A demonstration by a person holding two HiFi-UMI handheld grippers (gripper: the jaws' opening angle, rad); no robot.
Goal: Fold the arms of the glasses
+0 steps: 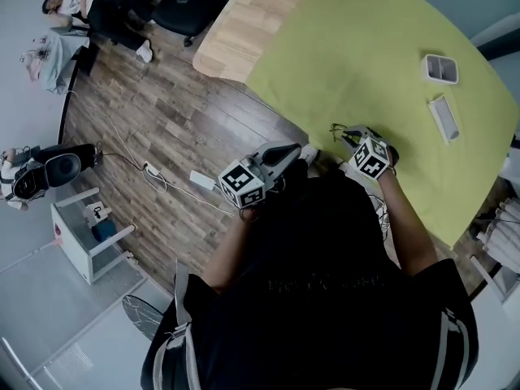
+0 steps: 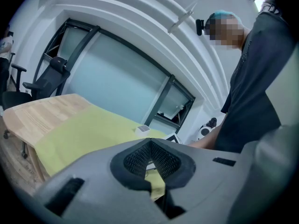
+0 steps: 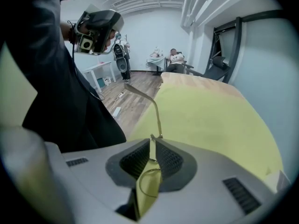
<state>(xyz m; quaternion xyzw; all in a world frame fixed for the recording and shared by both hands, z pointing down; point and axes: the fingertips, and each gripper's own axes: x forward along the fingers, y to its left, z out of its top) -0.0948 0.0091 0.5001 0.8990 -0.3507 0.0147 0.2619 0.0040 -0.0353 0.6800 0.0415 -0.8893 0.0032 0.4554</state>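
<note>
The thin wire-framed glasses [image 3: 150,178] sit pinched between the pads of my right gripper [image 3: 152,146]. One lens rim shows in the gap between the jaws, and one arm [image 3: 157,110] sticks out unfolded over the yellow-green cloth. In the head view the right gripper [image 1: 348,140] hovers over the cloth's near edge with the glasses [image 1: 336,131] at its tip. My left gripper [image 1: 294,154] hangs just left of it, off the table edge. Its pads [image 2: 140,157] meet at the tip with nothing between them.
The yellow-green cloth [image 1: 366,47] covers the right part of a wooden table [image 1: 244,23]. A white box [image 1: 439,68] and a flat white case [image 1: 444,117] lie at the far right. An office chair [image 1: 191,6] stands at the table's far end.
</note>
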